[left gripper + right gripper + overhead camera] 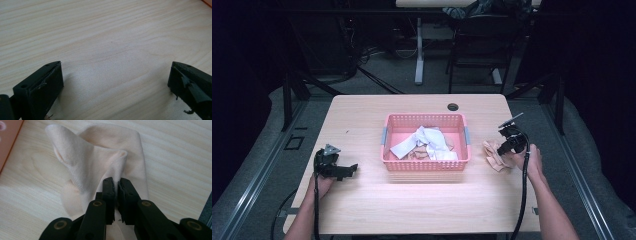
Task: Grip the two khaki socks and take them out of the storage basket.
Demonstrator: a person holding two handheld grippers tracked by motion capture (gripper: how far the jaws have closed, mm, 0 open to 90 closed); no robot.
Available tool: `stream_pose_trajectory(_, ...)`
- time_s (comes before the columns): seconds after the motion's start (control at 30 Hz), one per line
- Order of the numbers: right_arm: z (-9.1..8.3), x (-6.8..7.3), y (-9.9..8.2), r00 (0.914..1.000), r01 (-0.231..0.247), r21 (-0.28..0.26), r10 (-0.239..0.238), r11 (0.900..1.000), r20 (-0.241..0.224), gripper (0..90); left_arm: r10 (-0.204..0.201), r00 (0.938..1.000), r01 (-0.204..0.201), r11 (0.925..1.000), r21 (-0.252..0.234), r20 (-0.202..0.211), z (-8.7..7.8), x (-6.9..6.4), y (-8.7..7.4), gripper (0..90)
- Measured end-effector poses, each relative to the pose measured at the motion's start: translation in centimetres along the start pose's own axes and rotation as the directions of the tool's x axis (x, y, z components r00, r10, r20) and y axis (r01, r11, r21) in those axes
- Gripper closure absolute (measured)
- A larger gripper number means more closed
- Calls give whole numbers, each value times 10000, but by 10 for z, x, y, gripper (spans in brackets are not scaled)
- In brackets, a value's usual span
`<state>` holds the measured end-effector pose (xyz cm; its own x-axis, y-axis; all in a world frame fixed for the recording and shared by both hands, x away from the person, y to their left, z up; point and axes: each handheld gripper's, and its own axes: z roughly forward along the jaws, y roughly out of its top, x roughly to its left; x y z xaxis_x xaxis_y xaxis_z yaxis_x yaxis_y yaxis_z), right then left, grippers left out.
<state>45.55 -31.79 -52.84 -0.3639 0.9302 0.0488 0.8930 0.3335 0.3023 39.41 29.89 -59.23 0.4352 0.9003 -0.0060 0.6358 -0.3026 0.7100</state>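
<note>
Two grippers show in the high view: the right gripper (507, 145) sits on a beige cloth (495, 155) lying on the desk (422, 200) just right of the pink basket (426, 165), while the left gripper (343, 170) rests well apart to the basket's left. Its own view shows jaws spread wide over bare wood. Seen from the right gripper view, narrow jaws pinch a raised fold of the cloth (100, 157).

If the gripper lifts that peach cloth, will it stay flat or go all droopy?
Probably droopy: the peach cloth already folds and puckers where the right gripper pinches it. It looks thin and light, so it should lift easily. Being soft knit fabric, it likely won't slip out.
</note>
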Motion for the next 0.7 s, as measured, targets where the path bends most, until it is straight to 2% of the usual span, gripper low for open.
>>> stream_pose_trajectory(0.13, -4, -2, 1, 9999, 140, 89, -141, 9999, 82, 761, 6, 10000, -6, 10000, -22, -18, -1, -1, -1, 0)
stream_pose_trajectory(0.17, -6, -3, 1, 10000, 9, 5, -9, 10000, -77, 727, 12, 10000, -12, 10000, -15, -10, -1, -1, -1, 0)
stream_pose_trajectory(0.23, -10, -2, 0, 9999, -87, -249, 85, 9997, -78, 685, 15, 10000, -15, 10000, -12, -8, -1, -1, -1, 0)
stream_pose_trajectory(0.27, -13, -3, 0, 9999, 95, -176, -97, 9998, -109, 638, 9, 10000, -9, 10000, -16, -10, -1, -1, -1, 0)
stream_pose_trajectory(0.33, -18, -1, 0, 9999, -2, -446, -2, 9990, -103, 512, 40, 10000, -40, 10000, -13, -16, -1, -1, -1, 0)
stream_pose_trajectory(0.43, -31, -2, 2, 9995, 179, -628, -194, 9979, -230, 361, 49, 10000, -49, 10000, -8, -11, -1, -1, -1, 0)
stream_pose_trajectory(0.53, -43, -1, 1, 9996, 17, -1083, -47, 9941, -272, 202, 20, 10000, -20, 10000, -14, -9, -1, -1, -1, 0)
stream_pose_trajectory(0.7, -65, 1, 0, 9982, 193, -1455, -274, 9892, -539, 33, 27, 10000, -27, 10000, -8, 1, -2, -2, -2, 0)
